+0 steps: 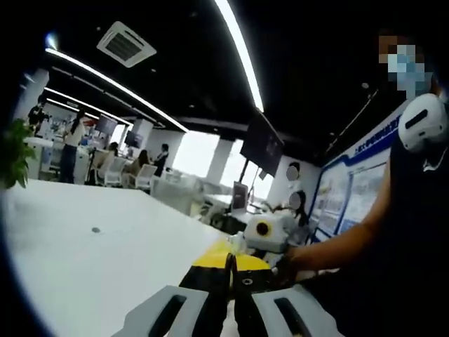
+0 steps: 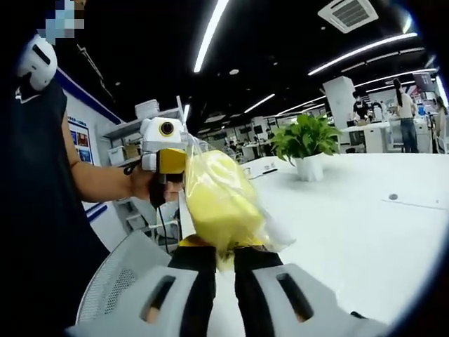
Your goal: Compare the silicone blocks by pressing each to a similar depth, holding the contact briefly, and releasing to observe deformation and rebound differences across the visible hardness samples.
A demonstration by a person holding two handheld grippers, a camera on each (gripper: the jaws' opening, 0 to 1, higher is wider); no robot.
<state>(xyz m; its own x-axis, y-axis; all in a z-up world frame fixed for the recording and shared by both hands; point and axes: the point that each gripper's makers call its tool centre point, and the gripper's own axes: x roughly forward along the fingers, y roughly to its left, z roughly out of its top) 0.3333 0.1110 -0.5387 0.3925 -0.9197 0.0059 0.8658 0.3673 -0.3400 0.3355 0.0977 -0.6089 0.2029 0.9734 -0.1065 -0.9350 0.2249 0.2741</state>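
My left gripper [image 1: 230, 270] rises from the bottom of the left gripper view, its black jaws drawn together with only a thin slit between them. Just past their tips lies a flat yellow piece [image 1: 223, 256], partly hidden by the jaws; I cannot tell whether they grip it. Beyond it my right gripper [image 1: 270, 235], white with a yellow body, comes in from the right, held in my hand [image 1: 284, 270]. The broad white worktop [image 1: 91, 260] stretches away to the left, with a leafy green plant [image 1: 14, 154] at its far edge.
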